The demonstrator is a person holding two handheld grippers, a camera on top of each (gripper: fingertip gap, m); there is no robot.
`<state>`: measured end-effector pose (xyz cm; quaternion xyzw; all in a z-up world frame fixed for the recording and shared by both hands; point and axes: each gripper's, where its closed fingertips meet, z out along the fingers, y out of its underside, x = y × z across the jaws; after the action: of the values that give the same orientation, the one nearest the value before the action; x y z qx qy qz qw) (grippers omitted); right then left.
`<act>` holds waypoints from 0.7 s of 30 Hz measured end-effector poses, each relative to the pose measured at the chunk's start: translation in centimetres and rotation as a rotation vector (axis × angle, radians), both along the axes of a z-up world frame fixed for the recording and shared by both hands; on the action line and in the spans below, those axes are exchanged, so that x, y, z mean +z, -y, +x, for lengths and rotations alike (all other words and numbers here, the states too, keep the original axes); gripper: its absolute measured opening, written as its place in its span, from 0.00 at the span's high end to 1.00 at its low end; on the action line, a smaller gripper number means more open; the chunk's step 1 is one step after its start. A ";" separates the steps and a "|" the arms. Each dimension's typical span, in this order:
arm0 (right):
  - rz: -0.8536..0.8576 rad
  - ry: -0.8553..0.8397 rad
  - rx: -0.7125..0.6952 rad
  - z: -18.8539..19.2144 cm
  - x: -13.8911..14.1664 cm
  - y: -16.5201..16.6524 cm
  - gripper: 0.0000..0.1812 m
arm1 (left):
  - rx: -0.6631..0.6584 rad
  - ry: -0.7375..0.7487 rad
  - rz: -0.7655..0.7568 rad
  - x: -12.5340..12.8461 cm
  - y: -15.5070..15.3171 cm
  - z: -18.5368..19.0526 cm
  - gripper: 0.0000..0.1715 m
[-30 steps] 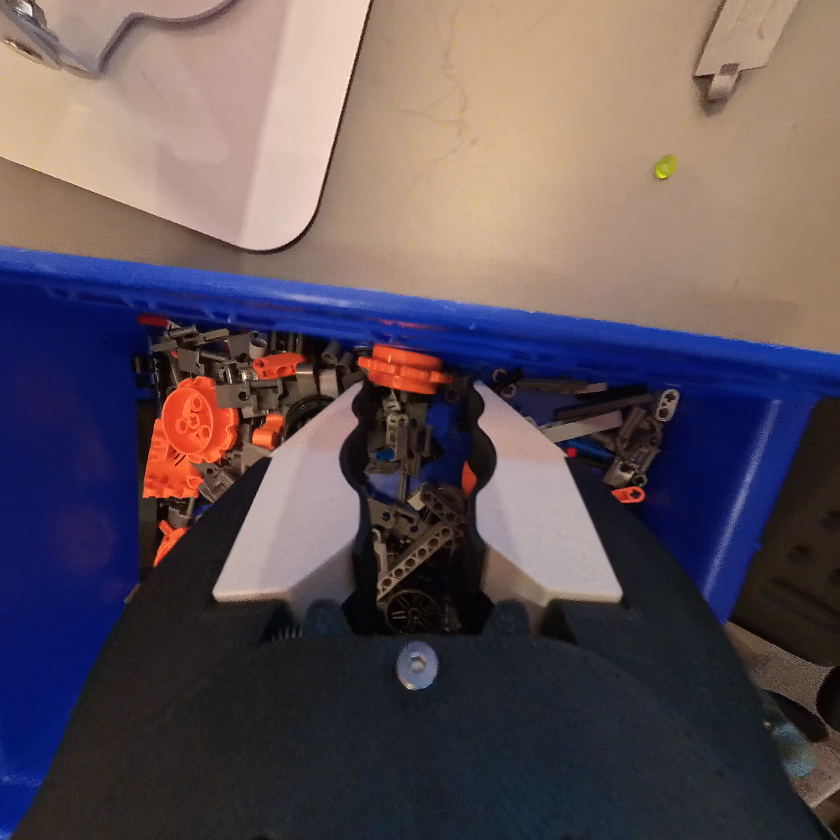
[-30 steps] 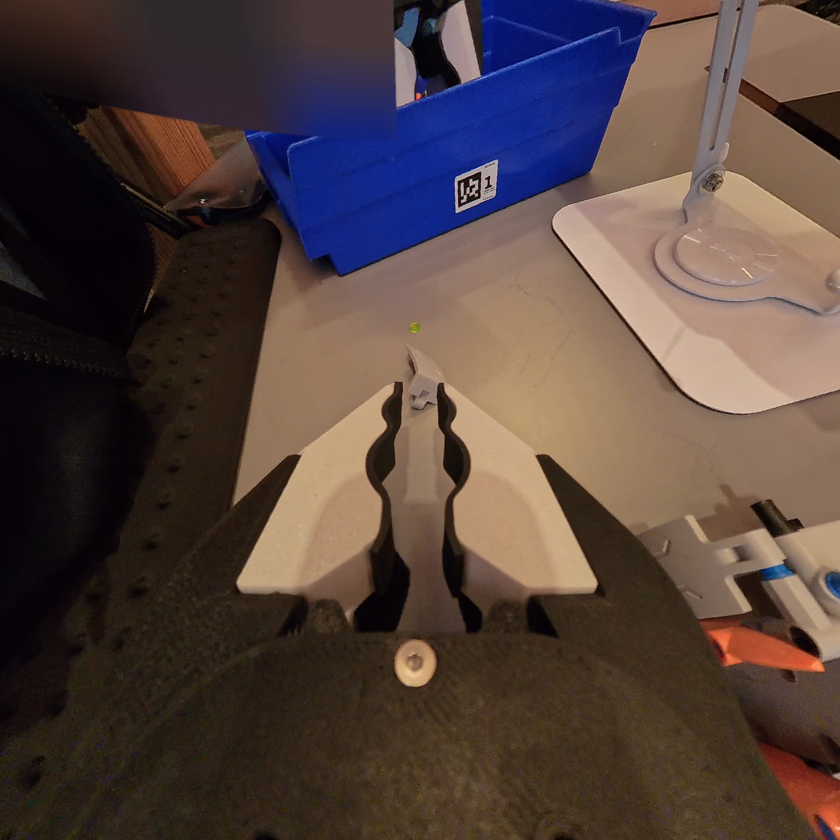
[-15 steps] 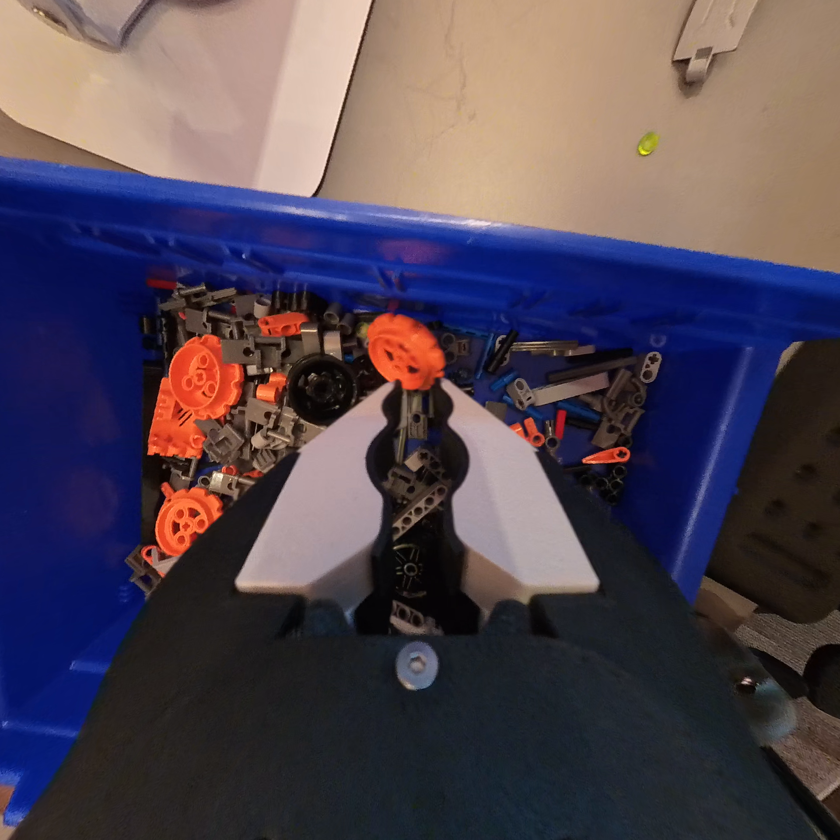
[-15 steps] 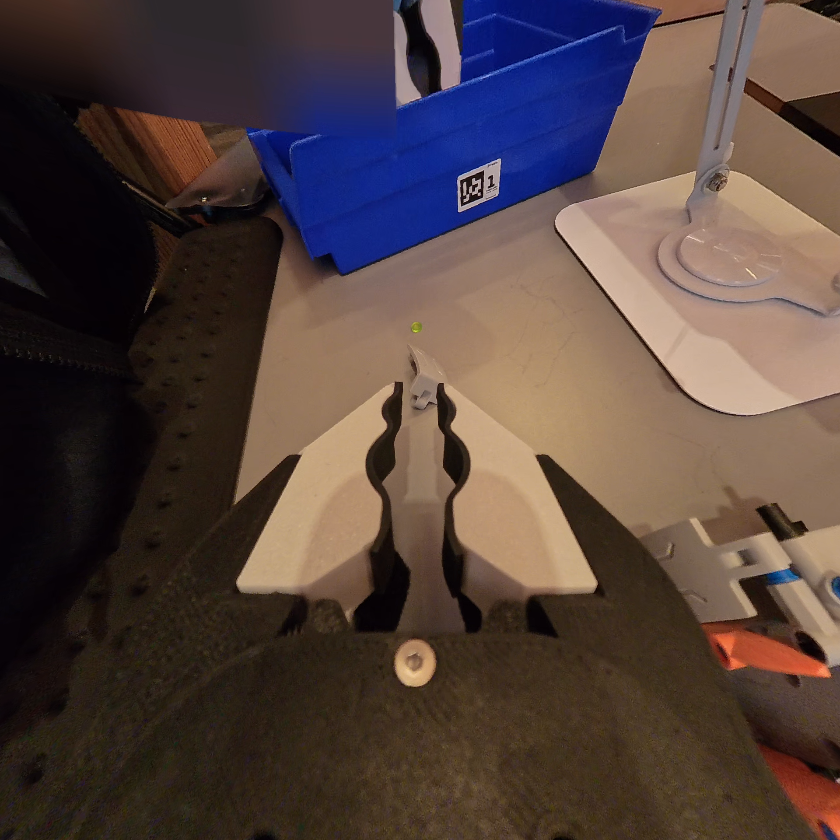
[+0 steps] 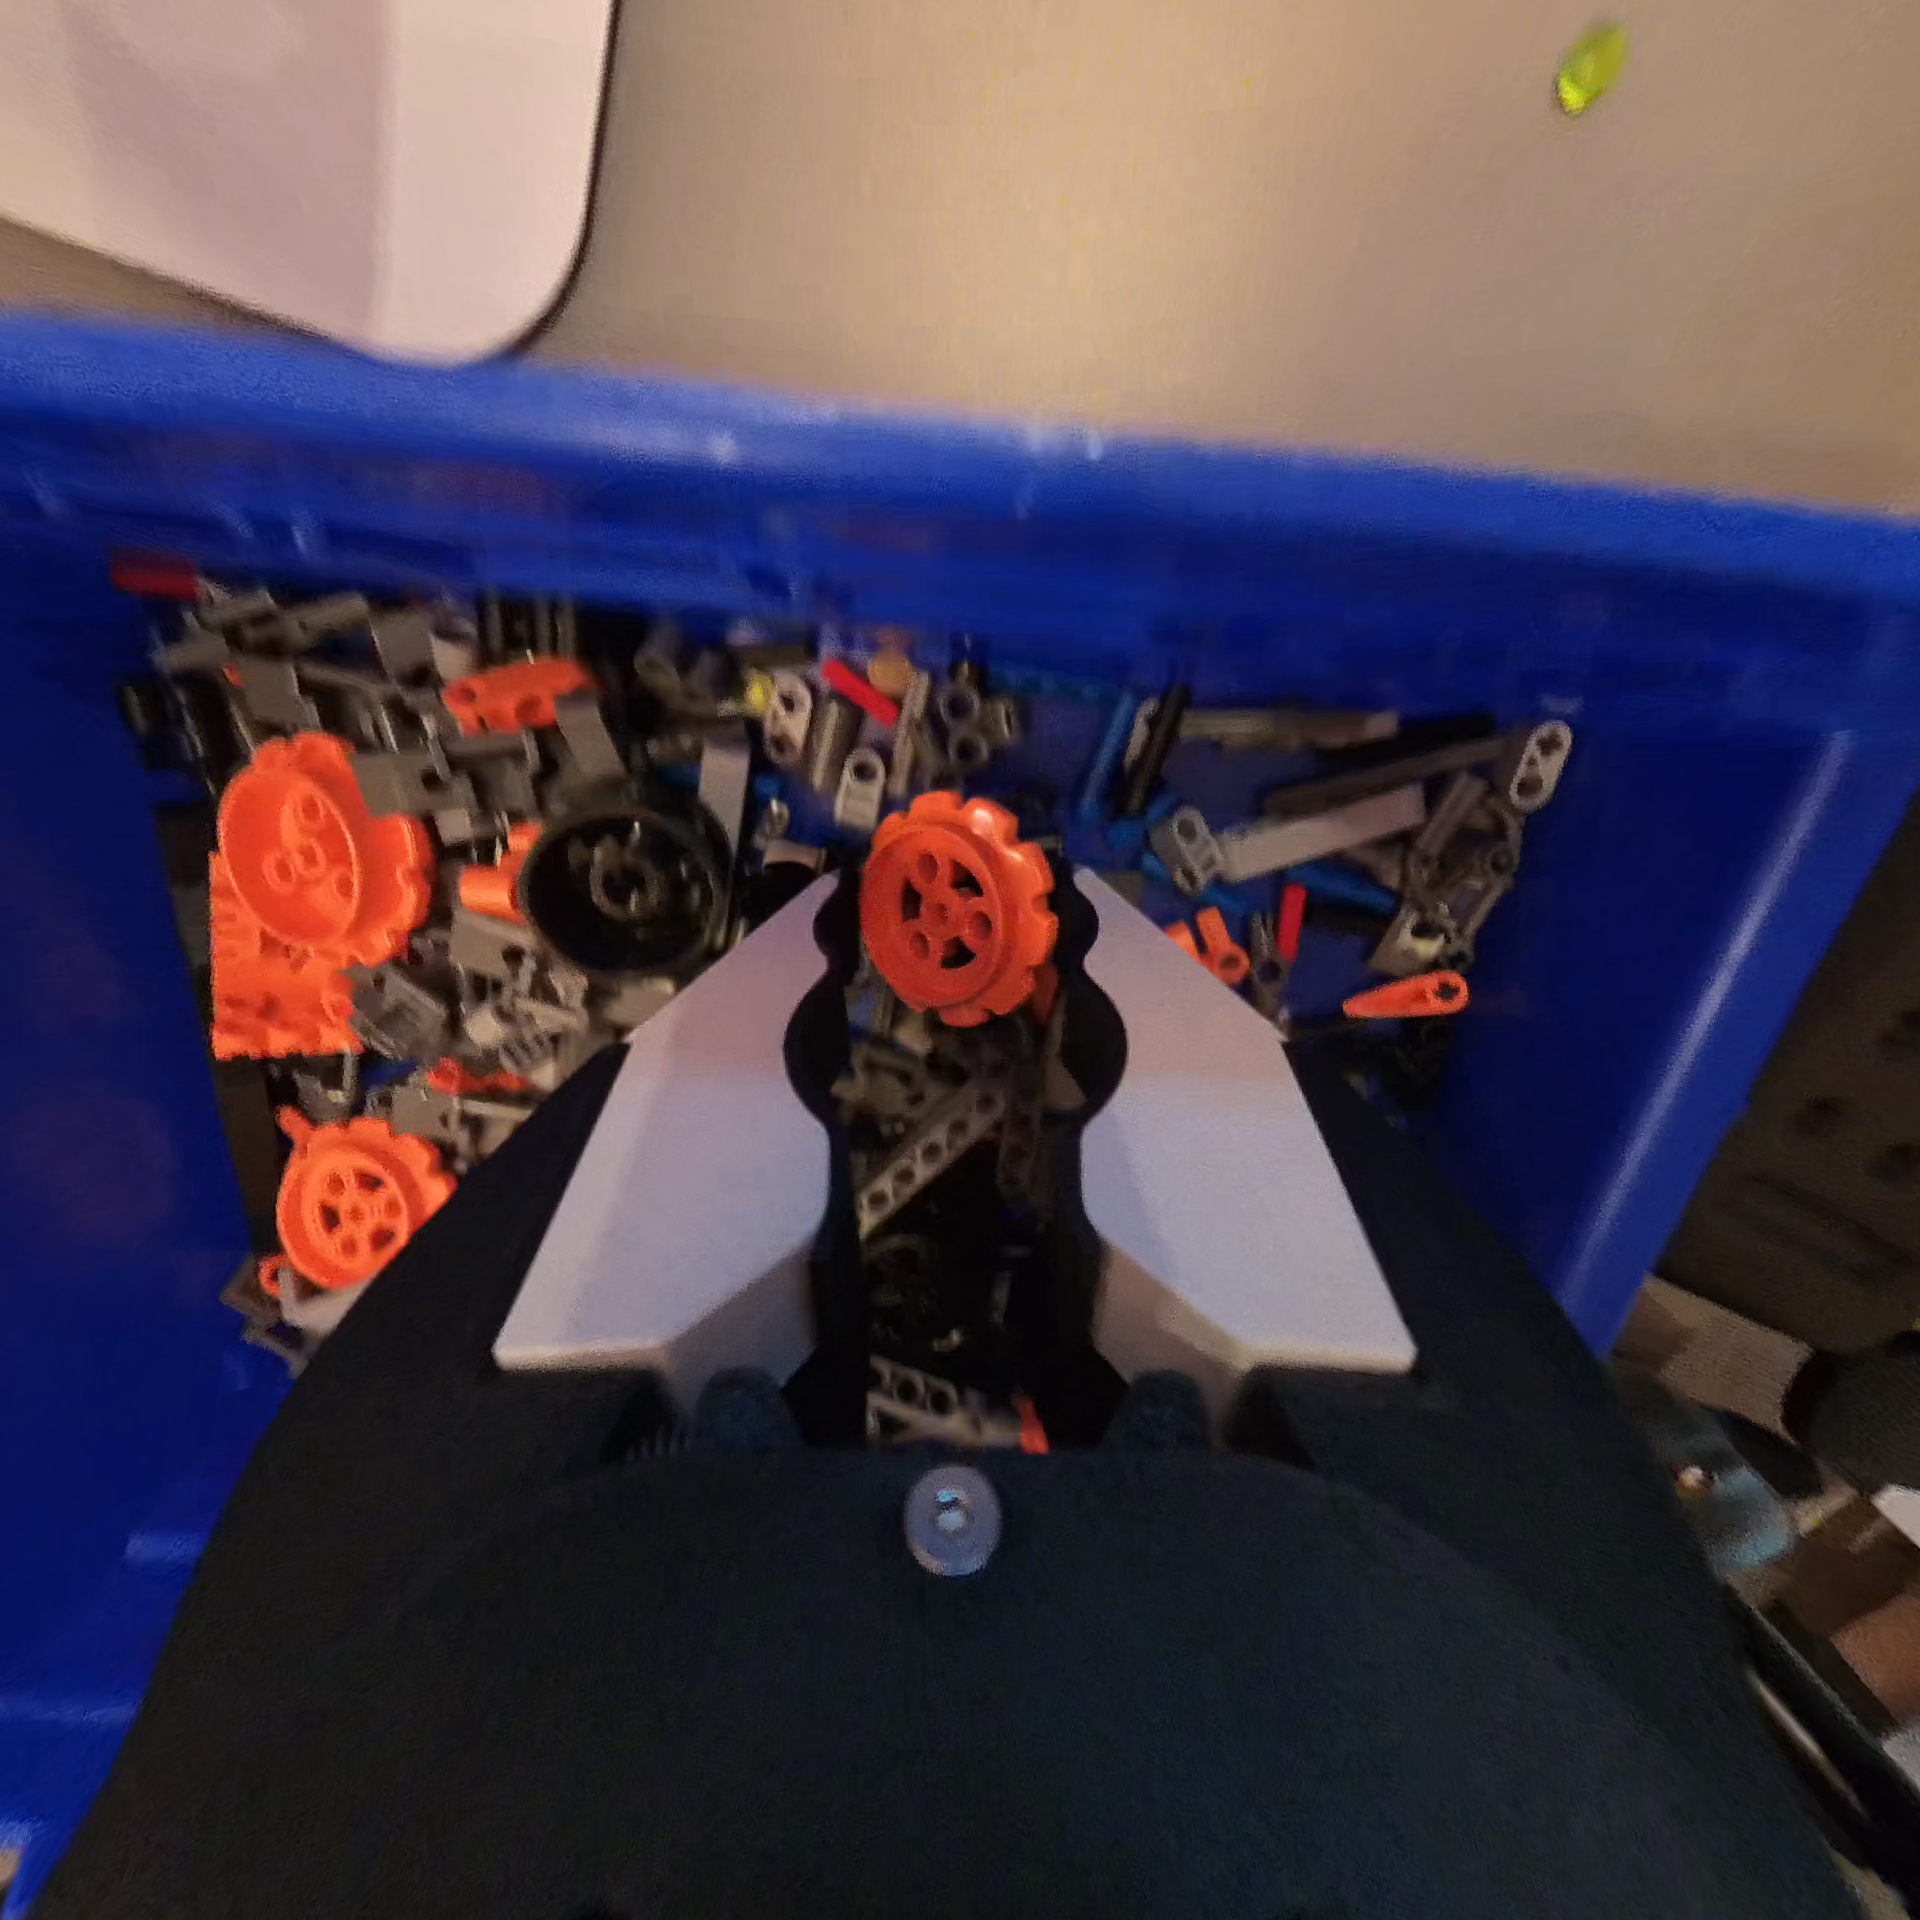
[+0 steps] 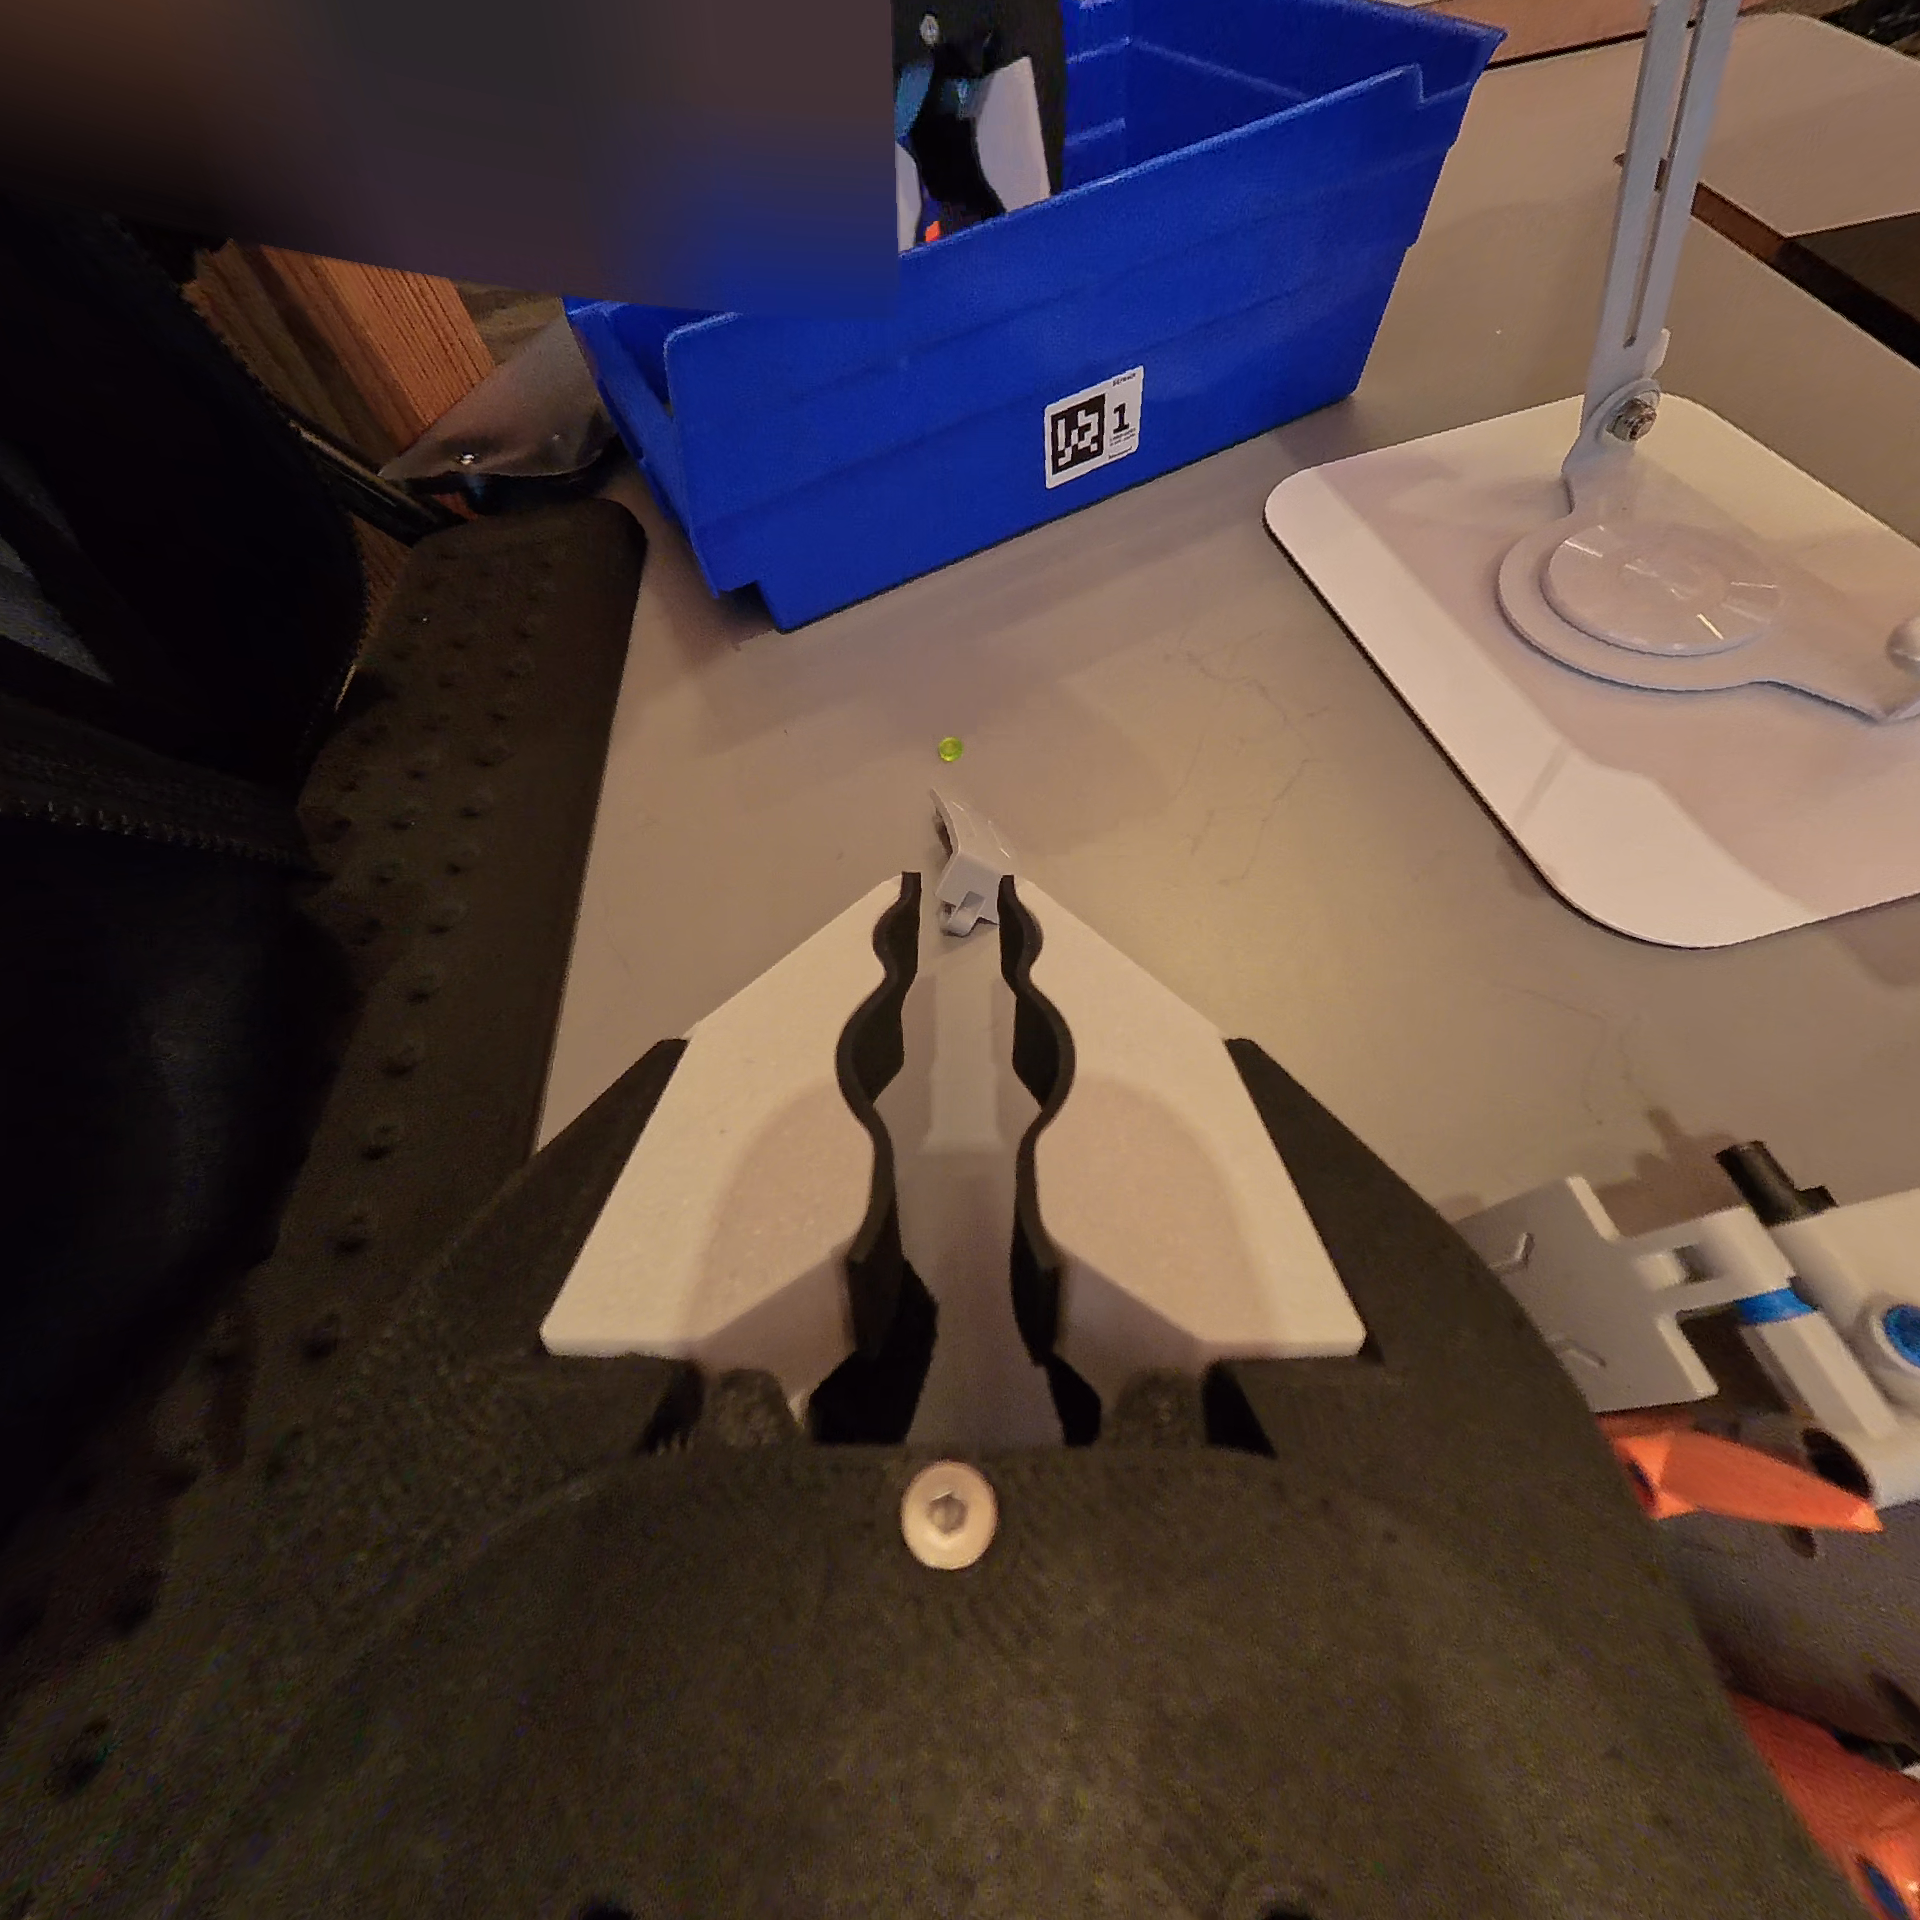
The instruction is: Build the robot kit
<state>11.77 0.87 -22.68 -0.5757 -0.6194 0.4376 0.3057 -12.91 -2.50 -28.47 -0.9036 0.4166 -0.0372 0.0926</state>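
My left gripper (image 5: 956, 883) reaches down into a blue bin (image 5: 1039, 499) of loose building-toy parts. Its jaws are closed on an orange toothed wheel (image 5: 951, 909), gripping it across the rim at the fingertips with its face turned toward the camera. Other orange wheels (image 5: 312, 852), a black tyre (image 5: 623, 883) and grey beams lie below. My right gripper (image 6: 958, 883) hovers low over the grey table with a narrow gap between its jaws, holding nothing. A small grey piece (image 6: 966, 852) lies on the table at its tips. The left gripper (image 6: 977, 114) also shows in the bin (image 6: 935, 416) in the right wrist view.
A tiny green stud (image 6: 949, 748) lies on the table between the grey piece and the bin. A white stand base (image 6: 1558, 675) with an upright post is at the right. A white-and-orange toy assembly (image 6: 1714, 1320) sits at the near right. A black studded mat (image 6: 447, 935) borders the left. Across from one pair of fingers to the other is roughly 25 cm. The tiny green stud (image 6: 949, 748) lies around 12 cm away from my right fingertips. It is also in sight in the left wrist view (image 5: 1599, 58).
The orange wheel has turned from edge-on to face-on and now sits between the left fingertips. The left view has shifted and is blurred. The right gripper has not moved.
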 end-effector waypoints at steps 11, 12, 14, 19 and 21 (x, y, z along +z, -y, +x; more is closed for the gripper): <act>0.000 0.008 0.002 -0.1 -0.2 0.1 0.93 | -0.017 0.073 -0.072 2.3 4.3 0.5 0.75; 0.001 0.008 0.001 -0.1 -0.2 0.1 0.93 | -0.013 0.091 -0.027 2.7 3.3 0.8 0.76; 0.001 0.009 0.002 -0.1 -0.2 0.1 0.93 | -0.002 0.147 0.054 3.3 1.1 1.7 0.80; 0.002 0.004 0.002 -0.1 -0.1 0.1 0.93 | 0.061 0.216 0.065 1.9 -2.3 2.8 0.92; 0.001 0.002 0.001 -0.1 -0.1 0.0 0.93 | 0.069 0.174 0.097 1.1 -3.3 2.3 0.95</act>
<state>11.71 0.82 -22.74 -0.5756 -0.6203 0.4369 0.3050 -10.65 0.77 -27.42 -0.9052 0.3770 -0.0920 0.1733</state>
